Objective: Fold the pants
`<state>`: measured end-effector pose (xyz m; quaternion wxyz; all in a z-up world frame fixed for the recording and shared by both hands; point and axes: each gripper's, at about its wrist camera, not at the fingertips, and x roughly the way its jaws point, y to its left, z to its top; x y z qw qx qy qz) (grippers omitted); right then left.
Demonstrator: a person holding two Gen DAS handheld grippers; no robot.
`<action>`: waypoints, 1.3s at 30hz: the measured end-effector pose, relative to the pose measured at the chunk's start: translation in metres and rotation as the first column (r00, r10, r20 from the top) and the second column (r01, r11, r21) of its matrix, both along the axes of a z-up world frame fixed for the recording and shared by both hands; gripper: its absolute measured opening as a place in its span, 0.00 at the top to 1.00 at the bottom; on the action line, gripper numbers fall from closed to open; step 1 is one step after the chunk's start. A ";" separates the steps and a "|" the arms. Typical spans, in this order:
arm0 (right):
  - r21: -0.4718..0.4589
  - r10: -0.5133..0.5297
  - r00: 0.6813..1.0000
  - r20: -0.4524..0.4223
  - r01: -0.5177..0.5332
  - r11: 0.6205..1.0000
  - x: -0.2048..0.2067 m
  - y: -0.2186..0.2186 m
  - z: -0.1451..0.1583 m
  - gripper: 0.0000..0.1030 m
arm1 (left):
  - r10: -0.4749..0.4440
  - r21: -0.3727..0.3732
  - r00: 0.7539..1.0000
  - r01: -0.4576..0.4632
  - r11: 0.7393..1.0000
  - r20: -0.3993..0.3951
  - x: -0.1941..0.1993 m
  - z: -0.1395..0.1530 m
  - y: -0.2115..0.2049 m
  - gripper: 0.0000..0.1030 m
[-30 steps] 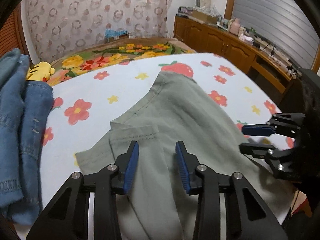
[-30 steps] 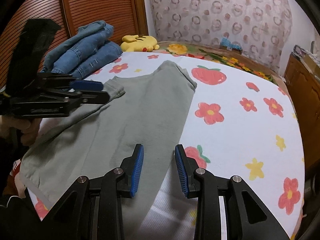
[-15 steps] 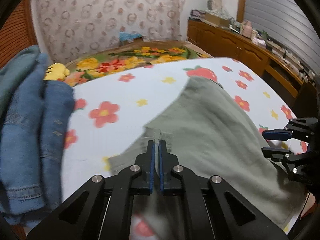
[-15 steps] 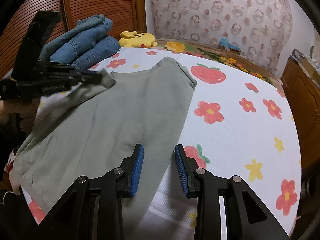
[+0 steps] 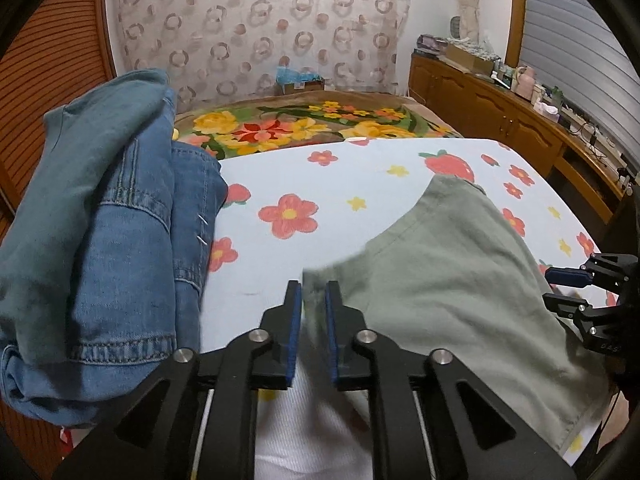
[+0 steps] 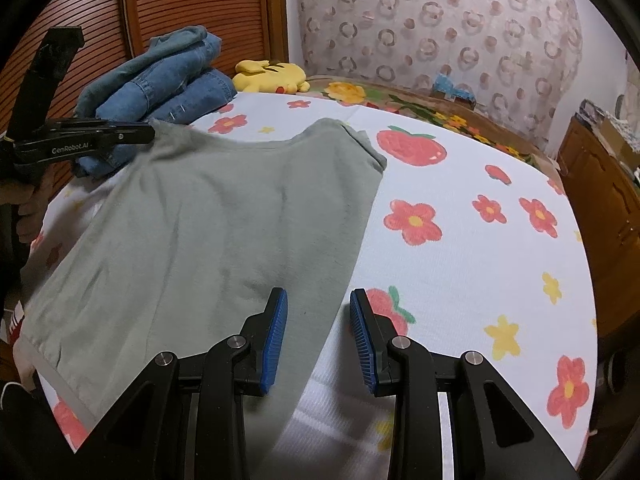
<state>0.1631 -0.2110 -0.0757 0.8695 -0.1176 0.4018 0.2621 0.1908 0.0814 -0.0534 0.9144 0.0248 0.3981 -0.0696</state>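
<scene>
Green pants (image 6: 208, 216) spread on flowered bed sheet (image 6: 460, 264), hem toward 12 o'clock; left gripper (image 5: 313, 312) at their 9 o'clock corner, jaws opening with cloth between, seemingly releasing after smoothing; right gripper (image 6: 318, 336) hangs open, empty, over 5 o'clock edge.
</scene>
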 end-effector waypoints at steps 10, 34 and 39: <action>0.030 -0.011 1.000 0.026 0.010 0.999 -0.023 -0.009 0.014 0.67 | -0.074 -0.047 0.997 0.075 0.996 0.026 -0.024 0.002 -0.017 0.32; 0.109 -0.060 0.997 0.043 0.055 0.993 -0.083 -0.031 0.025 0.61 | -0.129 -0.047 0.990 0.131 0.990 0.052 -0.102 0.001 -0.047 0.25; 0.108 -0.054 0.998 0.027 0.050 0.993 -0.096 -0.036 0.024 0.61 | -0.131 -0.050 0.991 0.132 0.990 0.029 -0.116 -0.007 -0.050 0.25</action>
